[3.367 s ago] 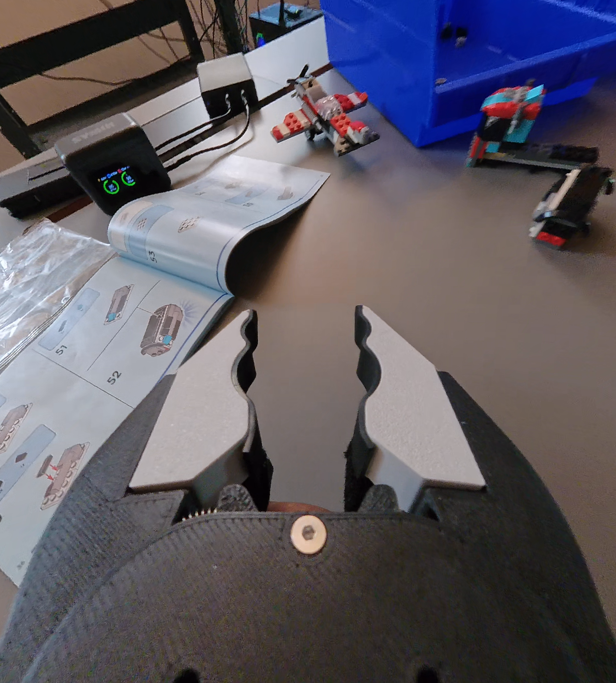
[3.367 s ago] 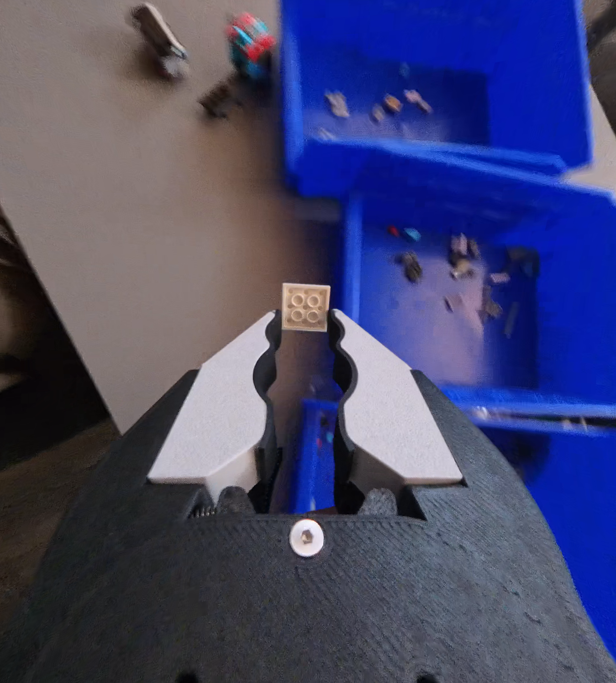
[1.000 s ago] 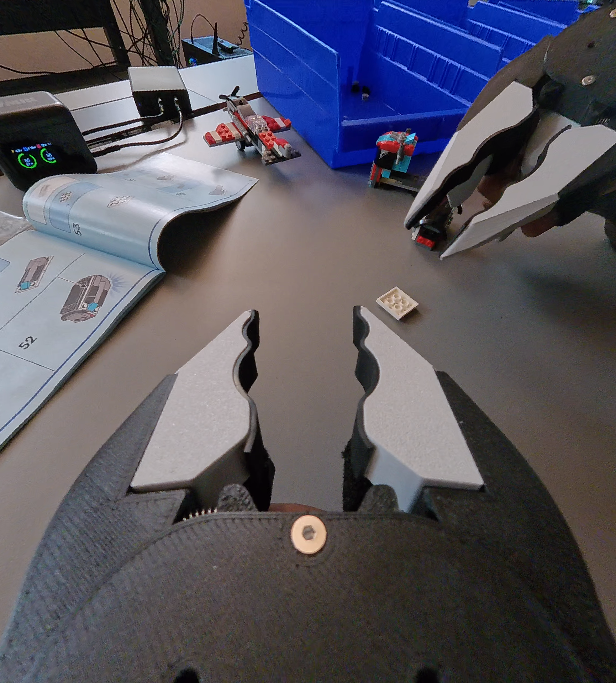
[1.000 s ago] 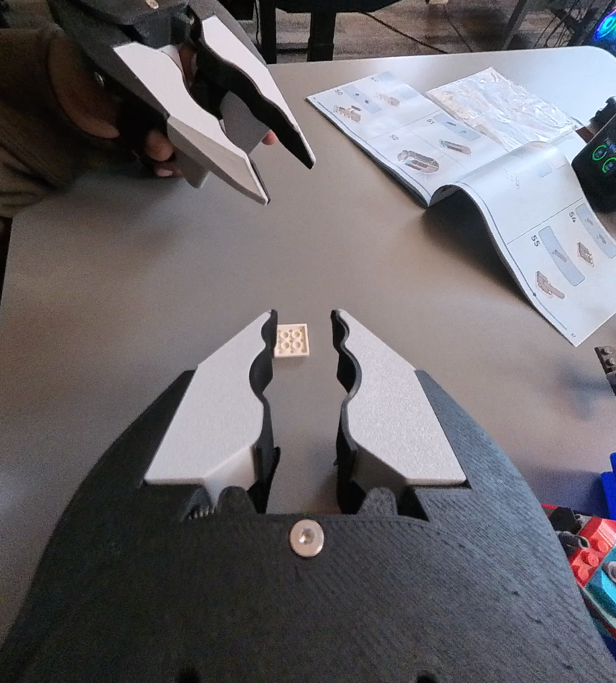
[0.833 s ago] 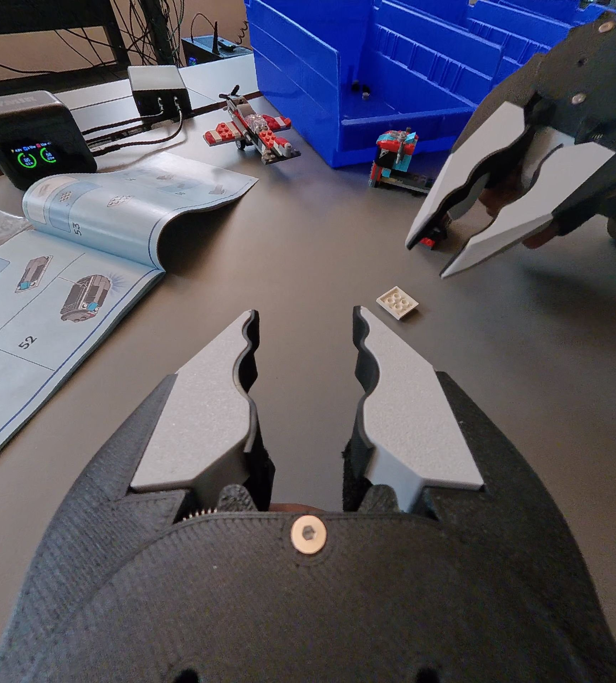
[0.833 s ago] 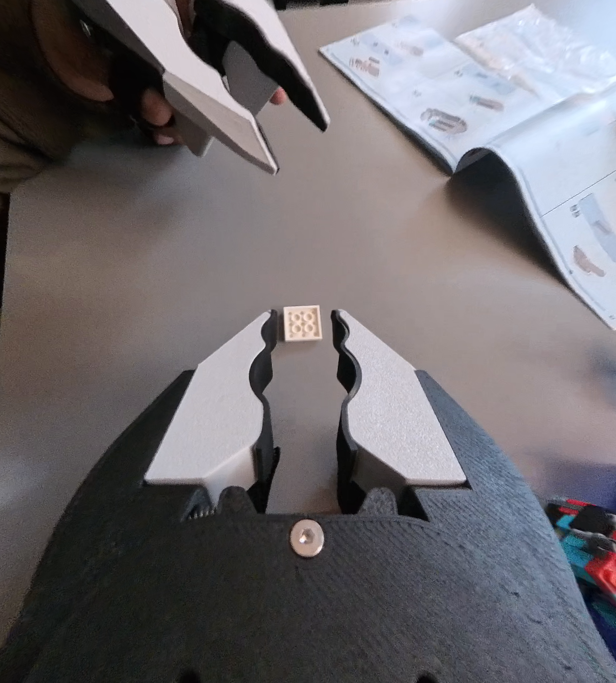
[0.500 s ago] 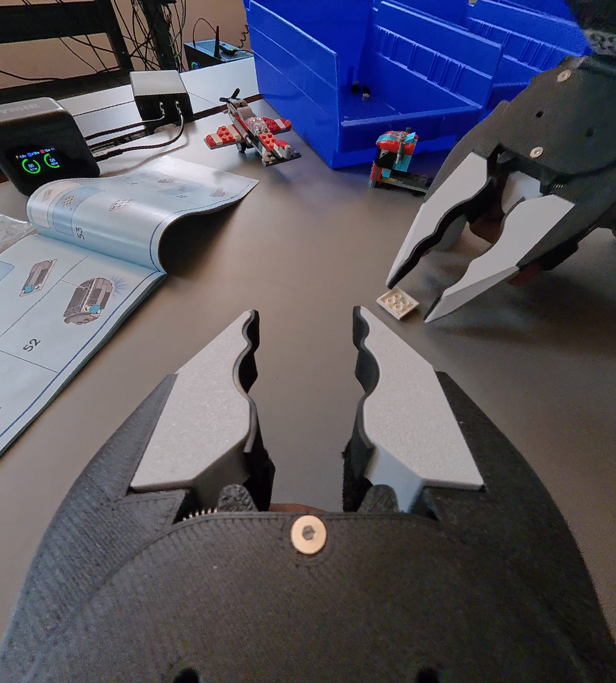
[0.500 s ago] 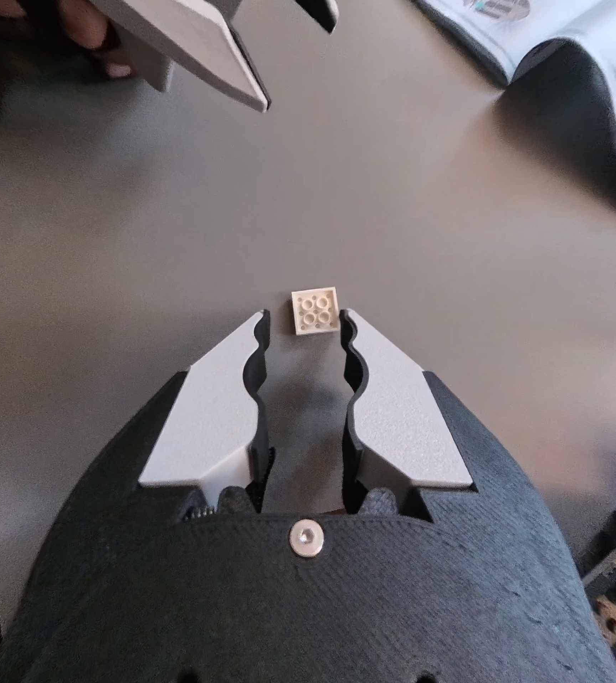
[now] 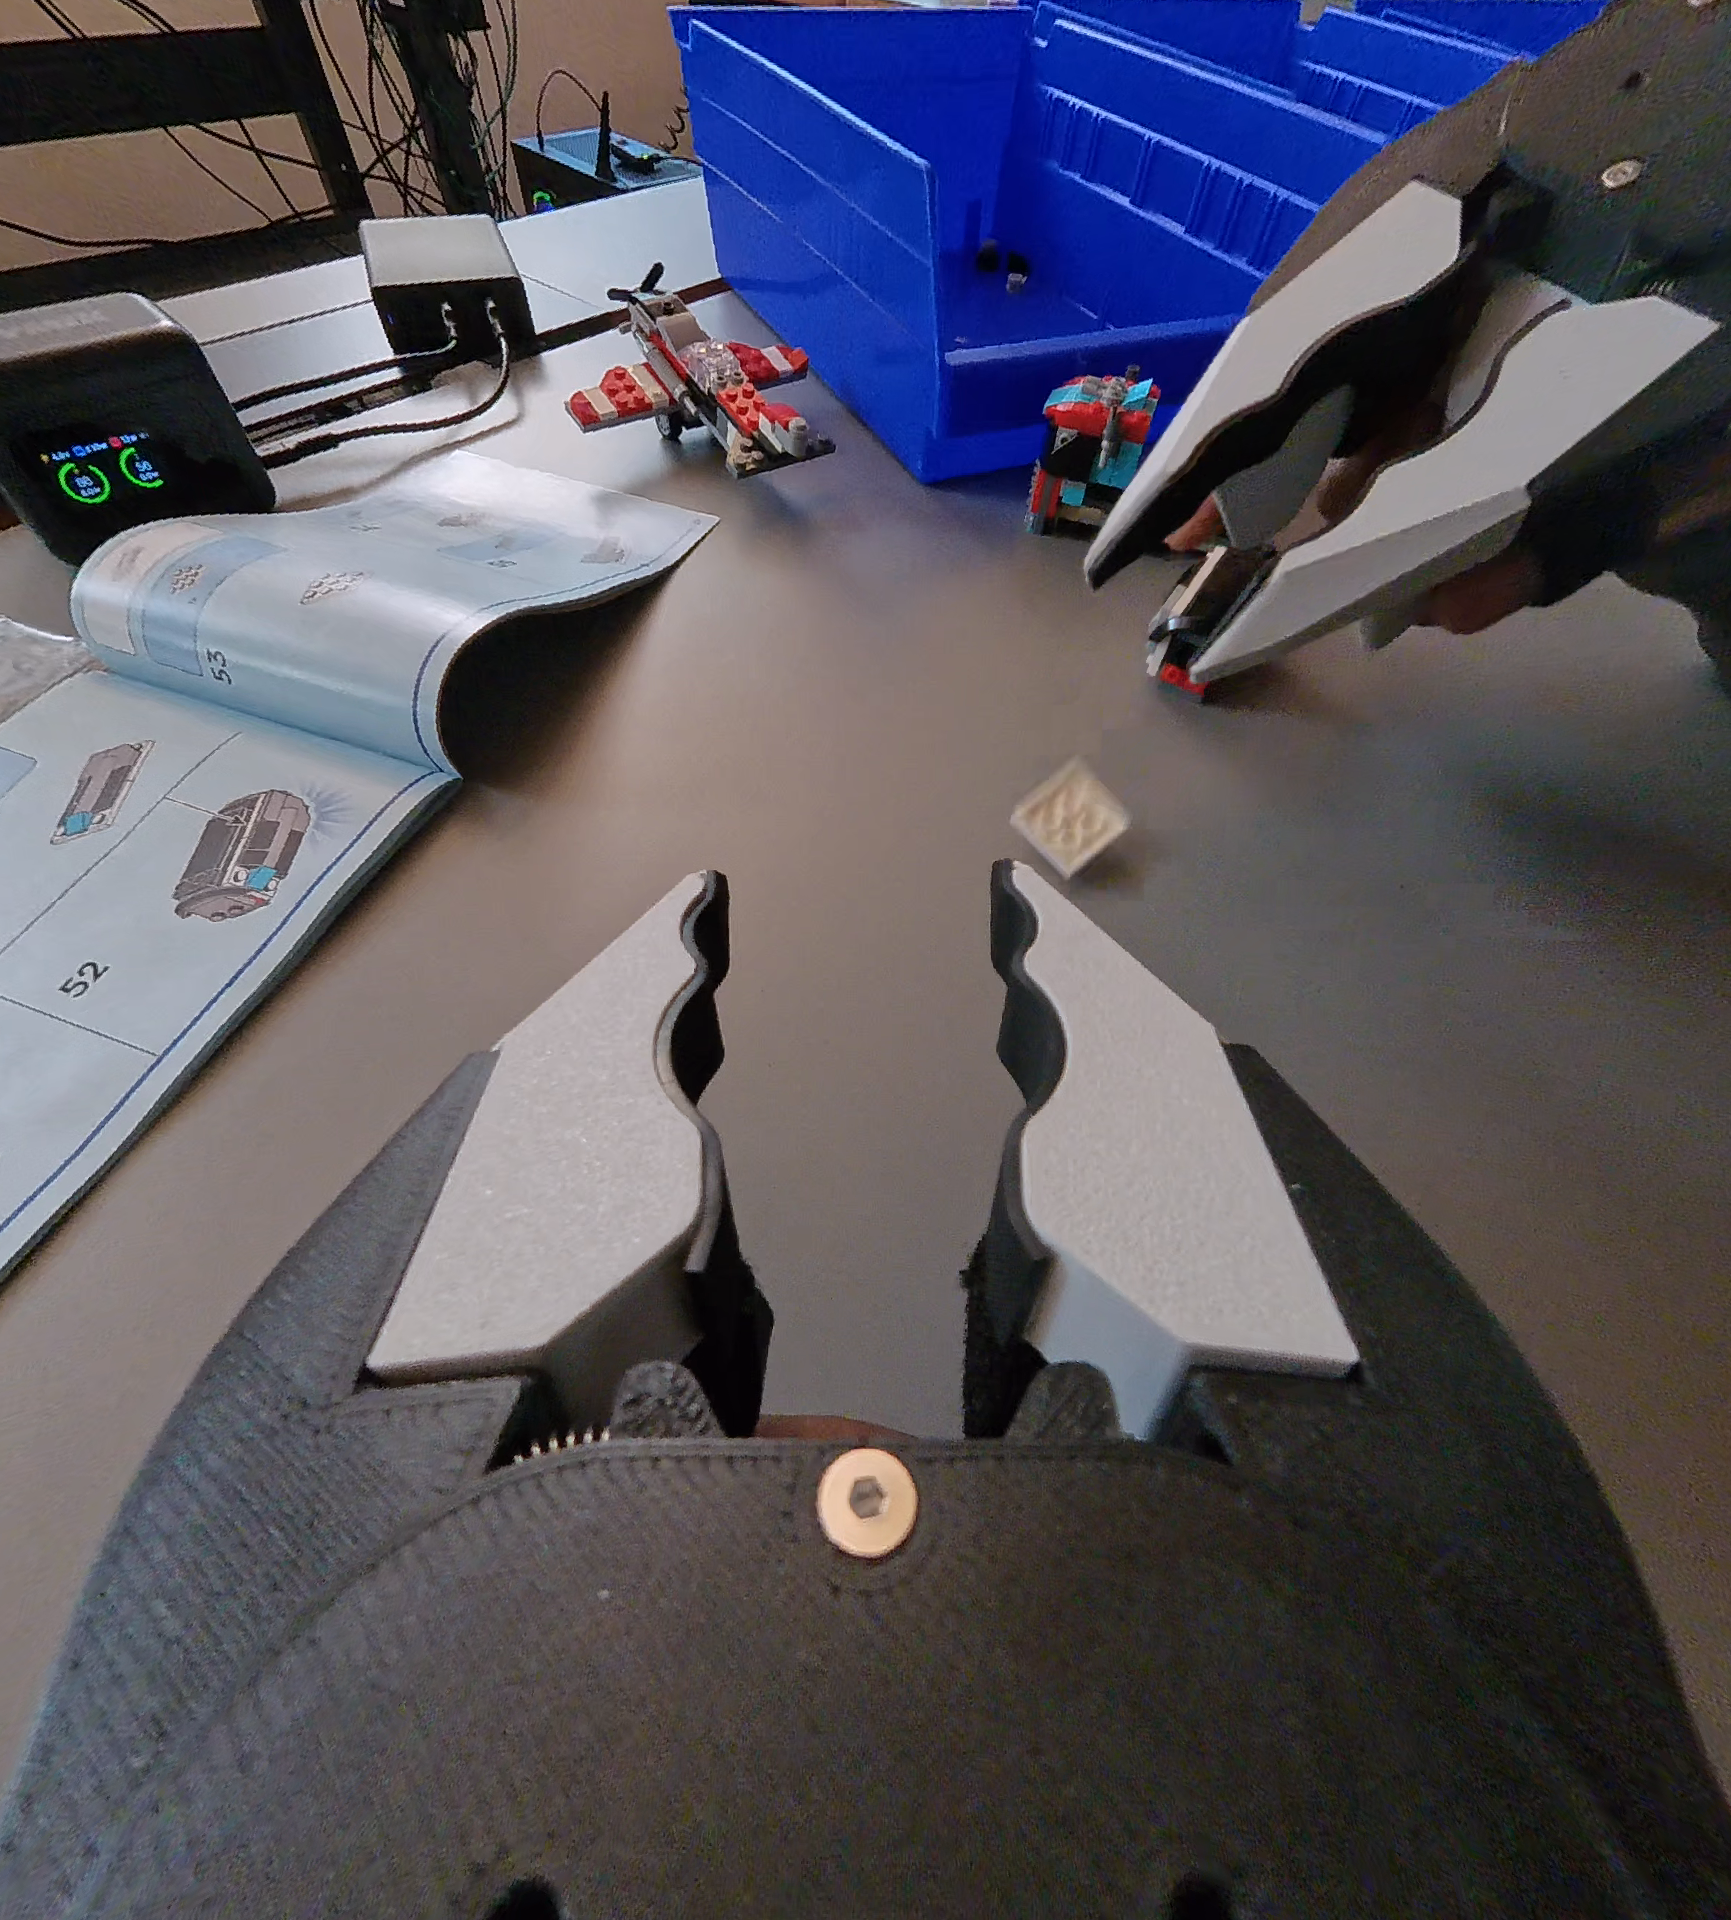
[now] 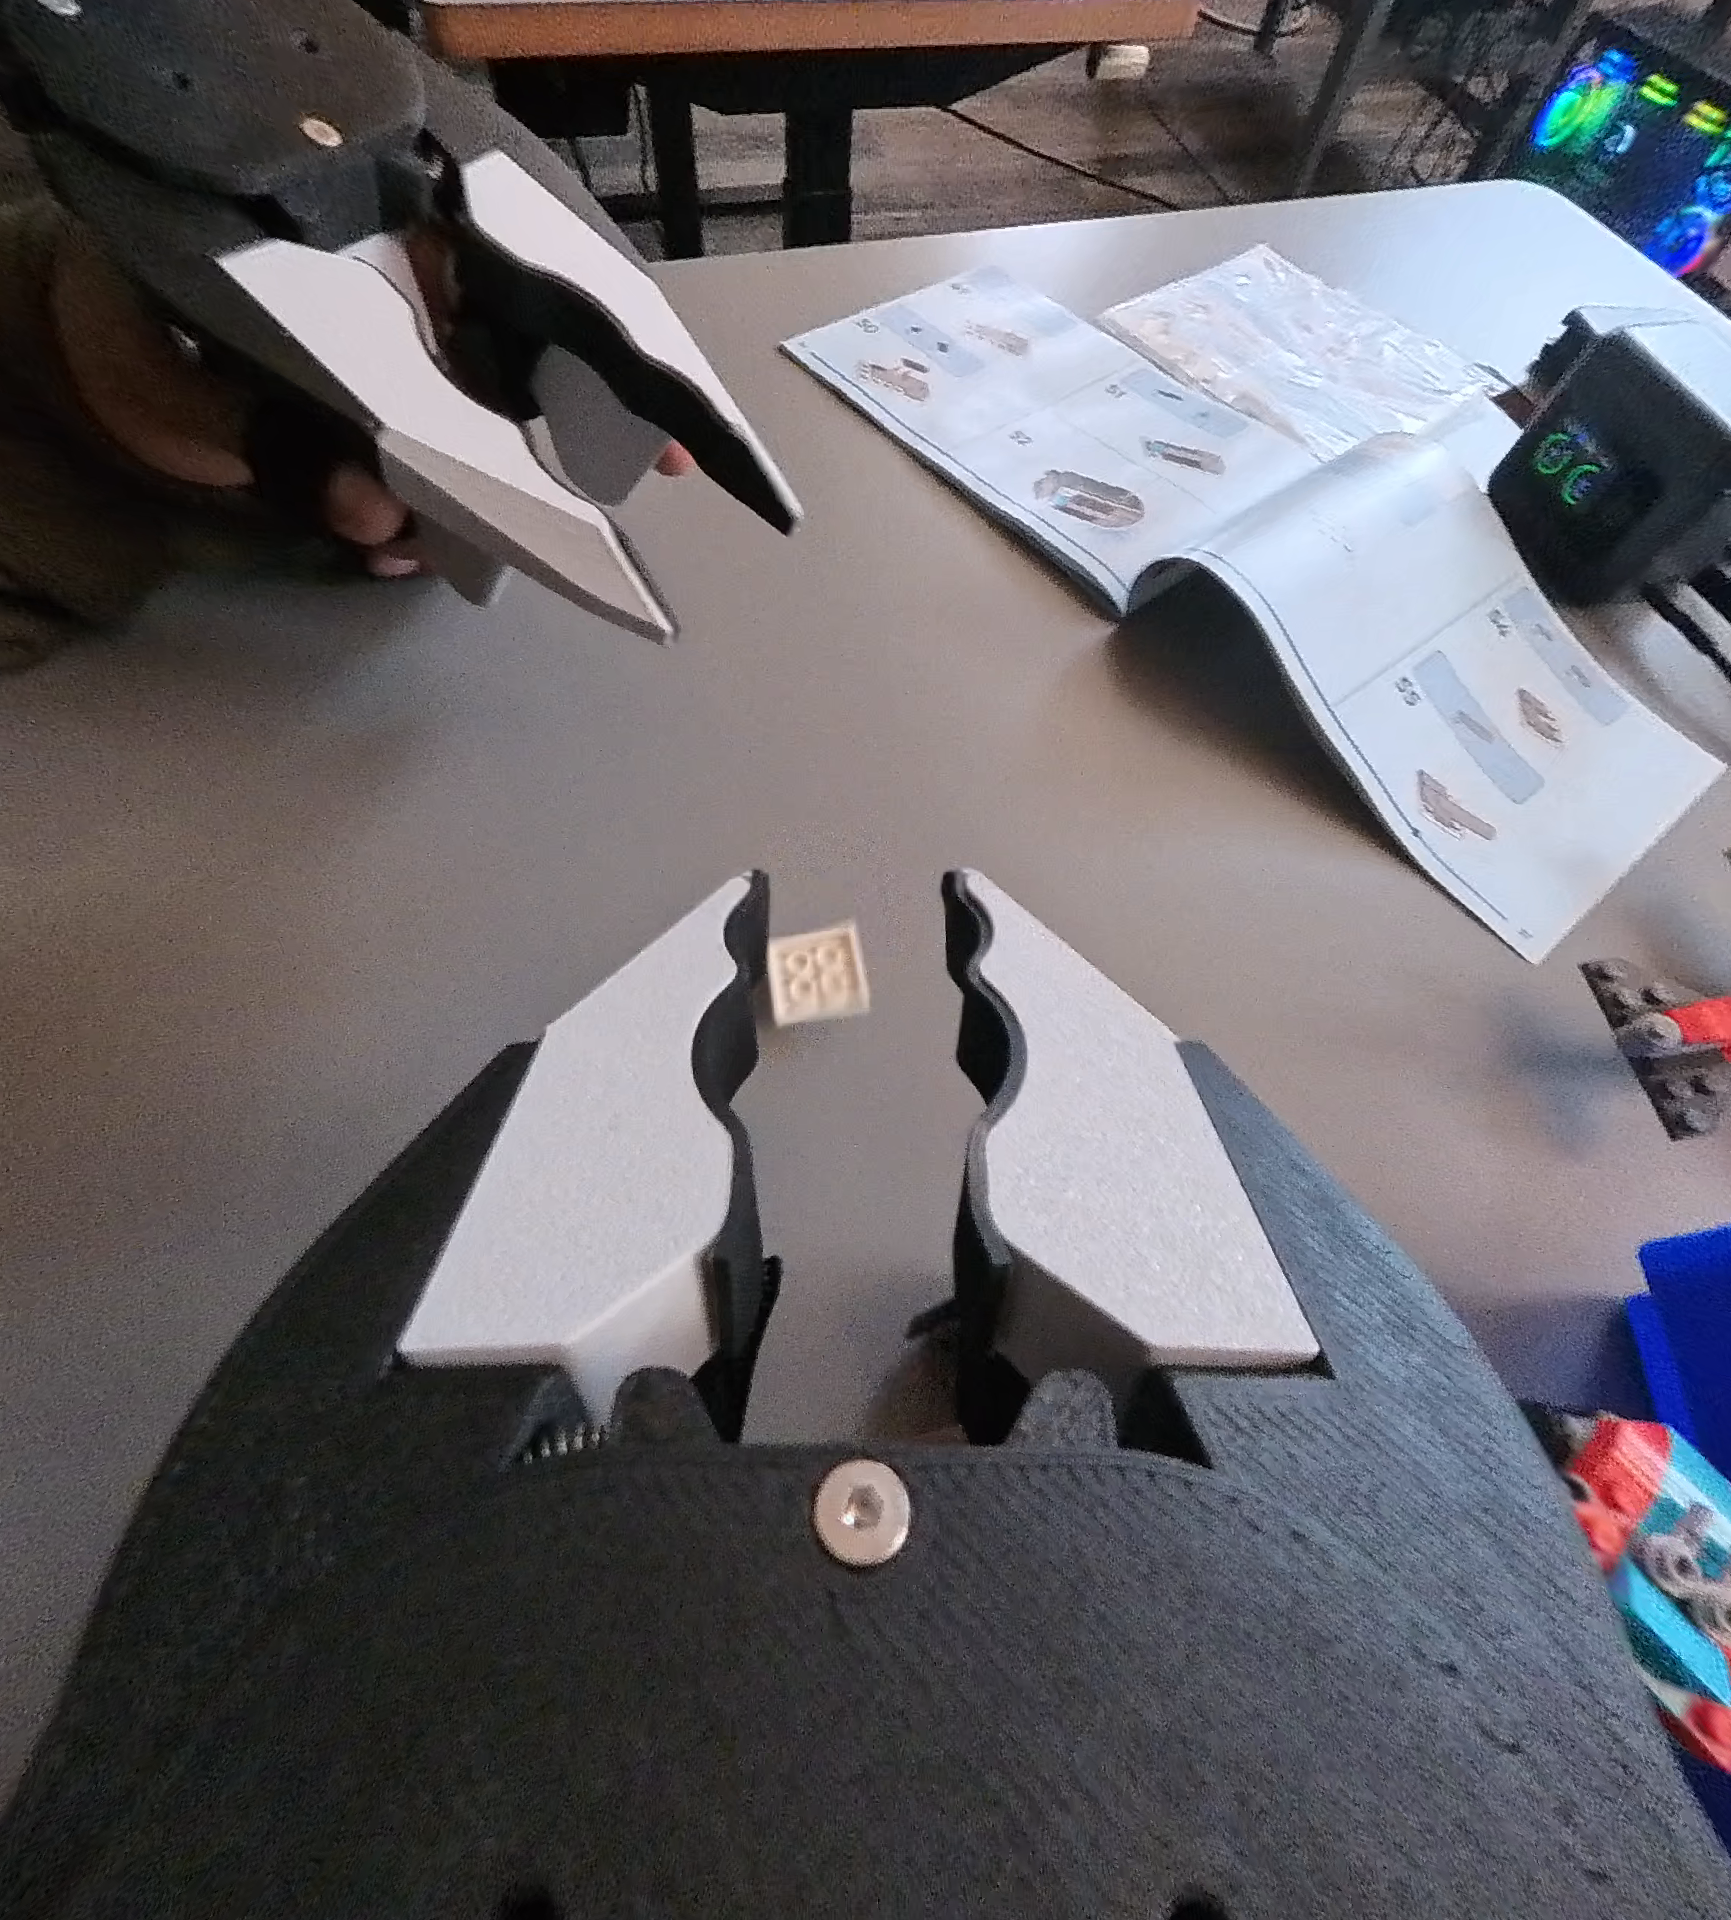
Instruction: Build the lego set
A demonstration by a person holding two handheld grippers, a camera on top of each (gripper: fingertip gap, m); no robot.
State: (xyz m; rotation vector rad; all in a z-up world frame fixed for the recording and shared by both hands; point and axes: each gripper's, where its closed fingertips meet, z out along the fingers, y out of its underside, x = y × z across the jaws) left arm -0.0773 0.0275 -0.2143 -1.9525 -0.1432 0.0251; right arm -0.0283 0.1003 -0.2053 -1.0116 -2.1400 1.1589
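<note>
grey table (image 10: pixel 321 935) carries one open instruction booklet (image 9: pixel 217 727) with numbered steps, one cream plate (image 10: pixel 817 974); right gripper (image 10: pixel 853 894) and left gripper (image 9: pixel 859 894) both gape, unloaded.

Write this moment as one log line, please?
left gripper: open, empty | right gripper: open, above table | cream plate: blurred, ungripped | booklet: open

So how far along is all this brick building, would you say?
Done: a red plane and a red-and-teal model stand built beside the blue bins. In hand: nothing; both the left tongs and right tongs are open. A loose cream plate remains, and the open booklet.
</note>
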